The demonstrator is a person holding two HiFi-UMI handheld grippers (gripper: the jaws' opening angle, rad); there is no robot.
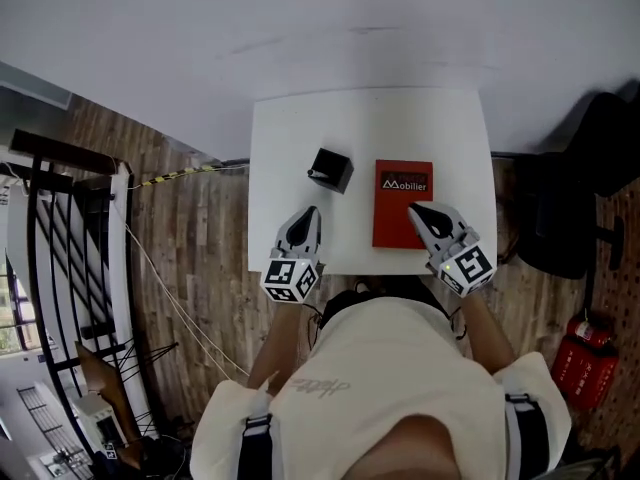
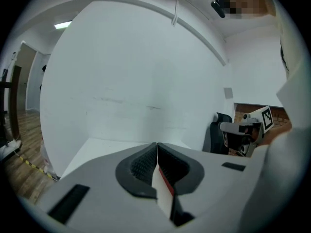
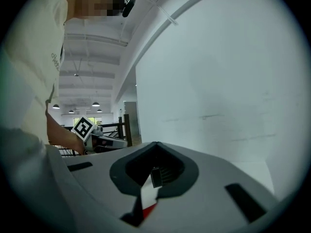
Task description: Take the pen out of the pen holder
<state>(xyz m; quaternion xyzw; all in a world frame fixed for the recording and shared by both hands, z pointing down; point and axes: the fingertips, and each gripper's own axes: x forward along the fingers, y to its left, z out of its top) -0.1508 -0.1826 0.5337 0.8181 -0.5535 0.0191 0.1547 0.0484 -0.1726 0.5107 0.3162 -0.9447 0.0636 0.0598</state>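
Note:
On the white table a black square pen holder stands left of the middle; I cannot make out the pen in it. My left gripper hovers over the table's near edge, just short of the holder, and its jaws are shut with nothing in them. My right gripper is over the near end of a red book, shut and empty as well. In the left gripper view the gripper shows its pads pressed together. The right gripper view shows that gripper with its tips meeting.
The red book lies right of the holder. Behind the table runs a white wall. A black chair stands to the right, a black metal rack and cables to the left, over wooden flooring.

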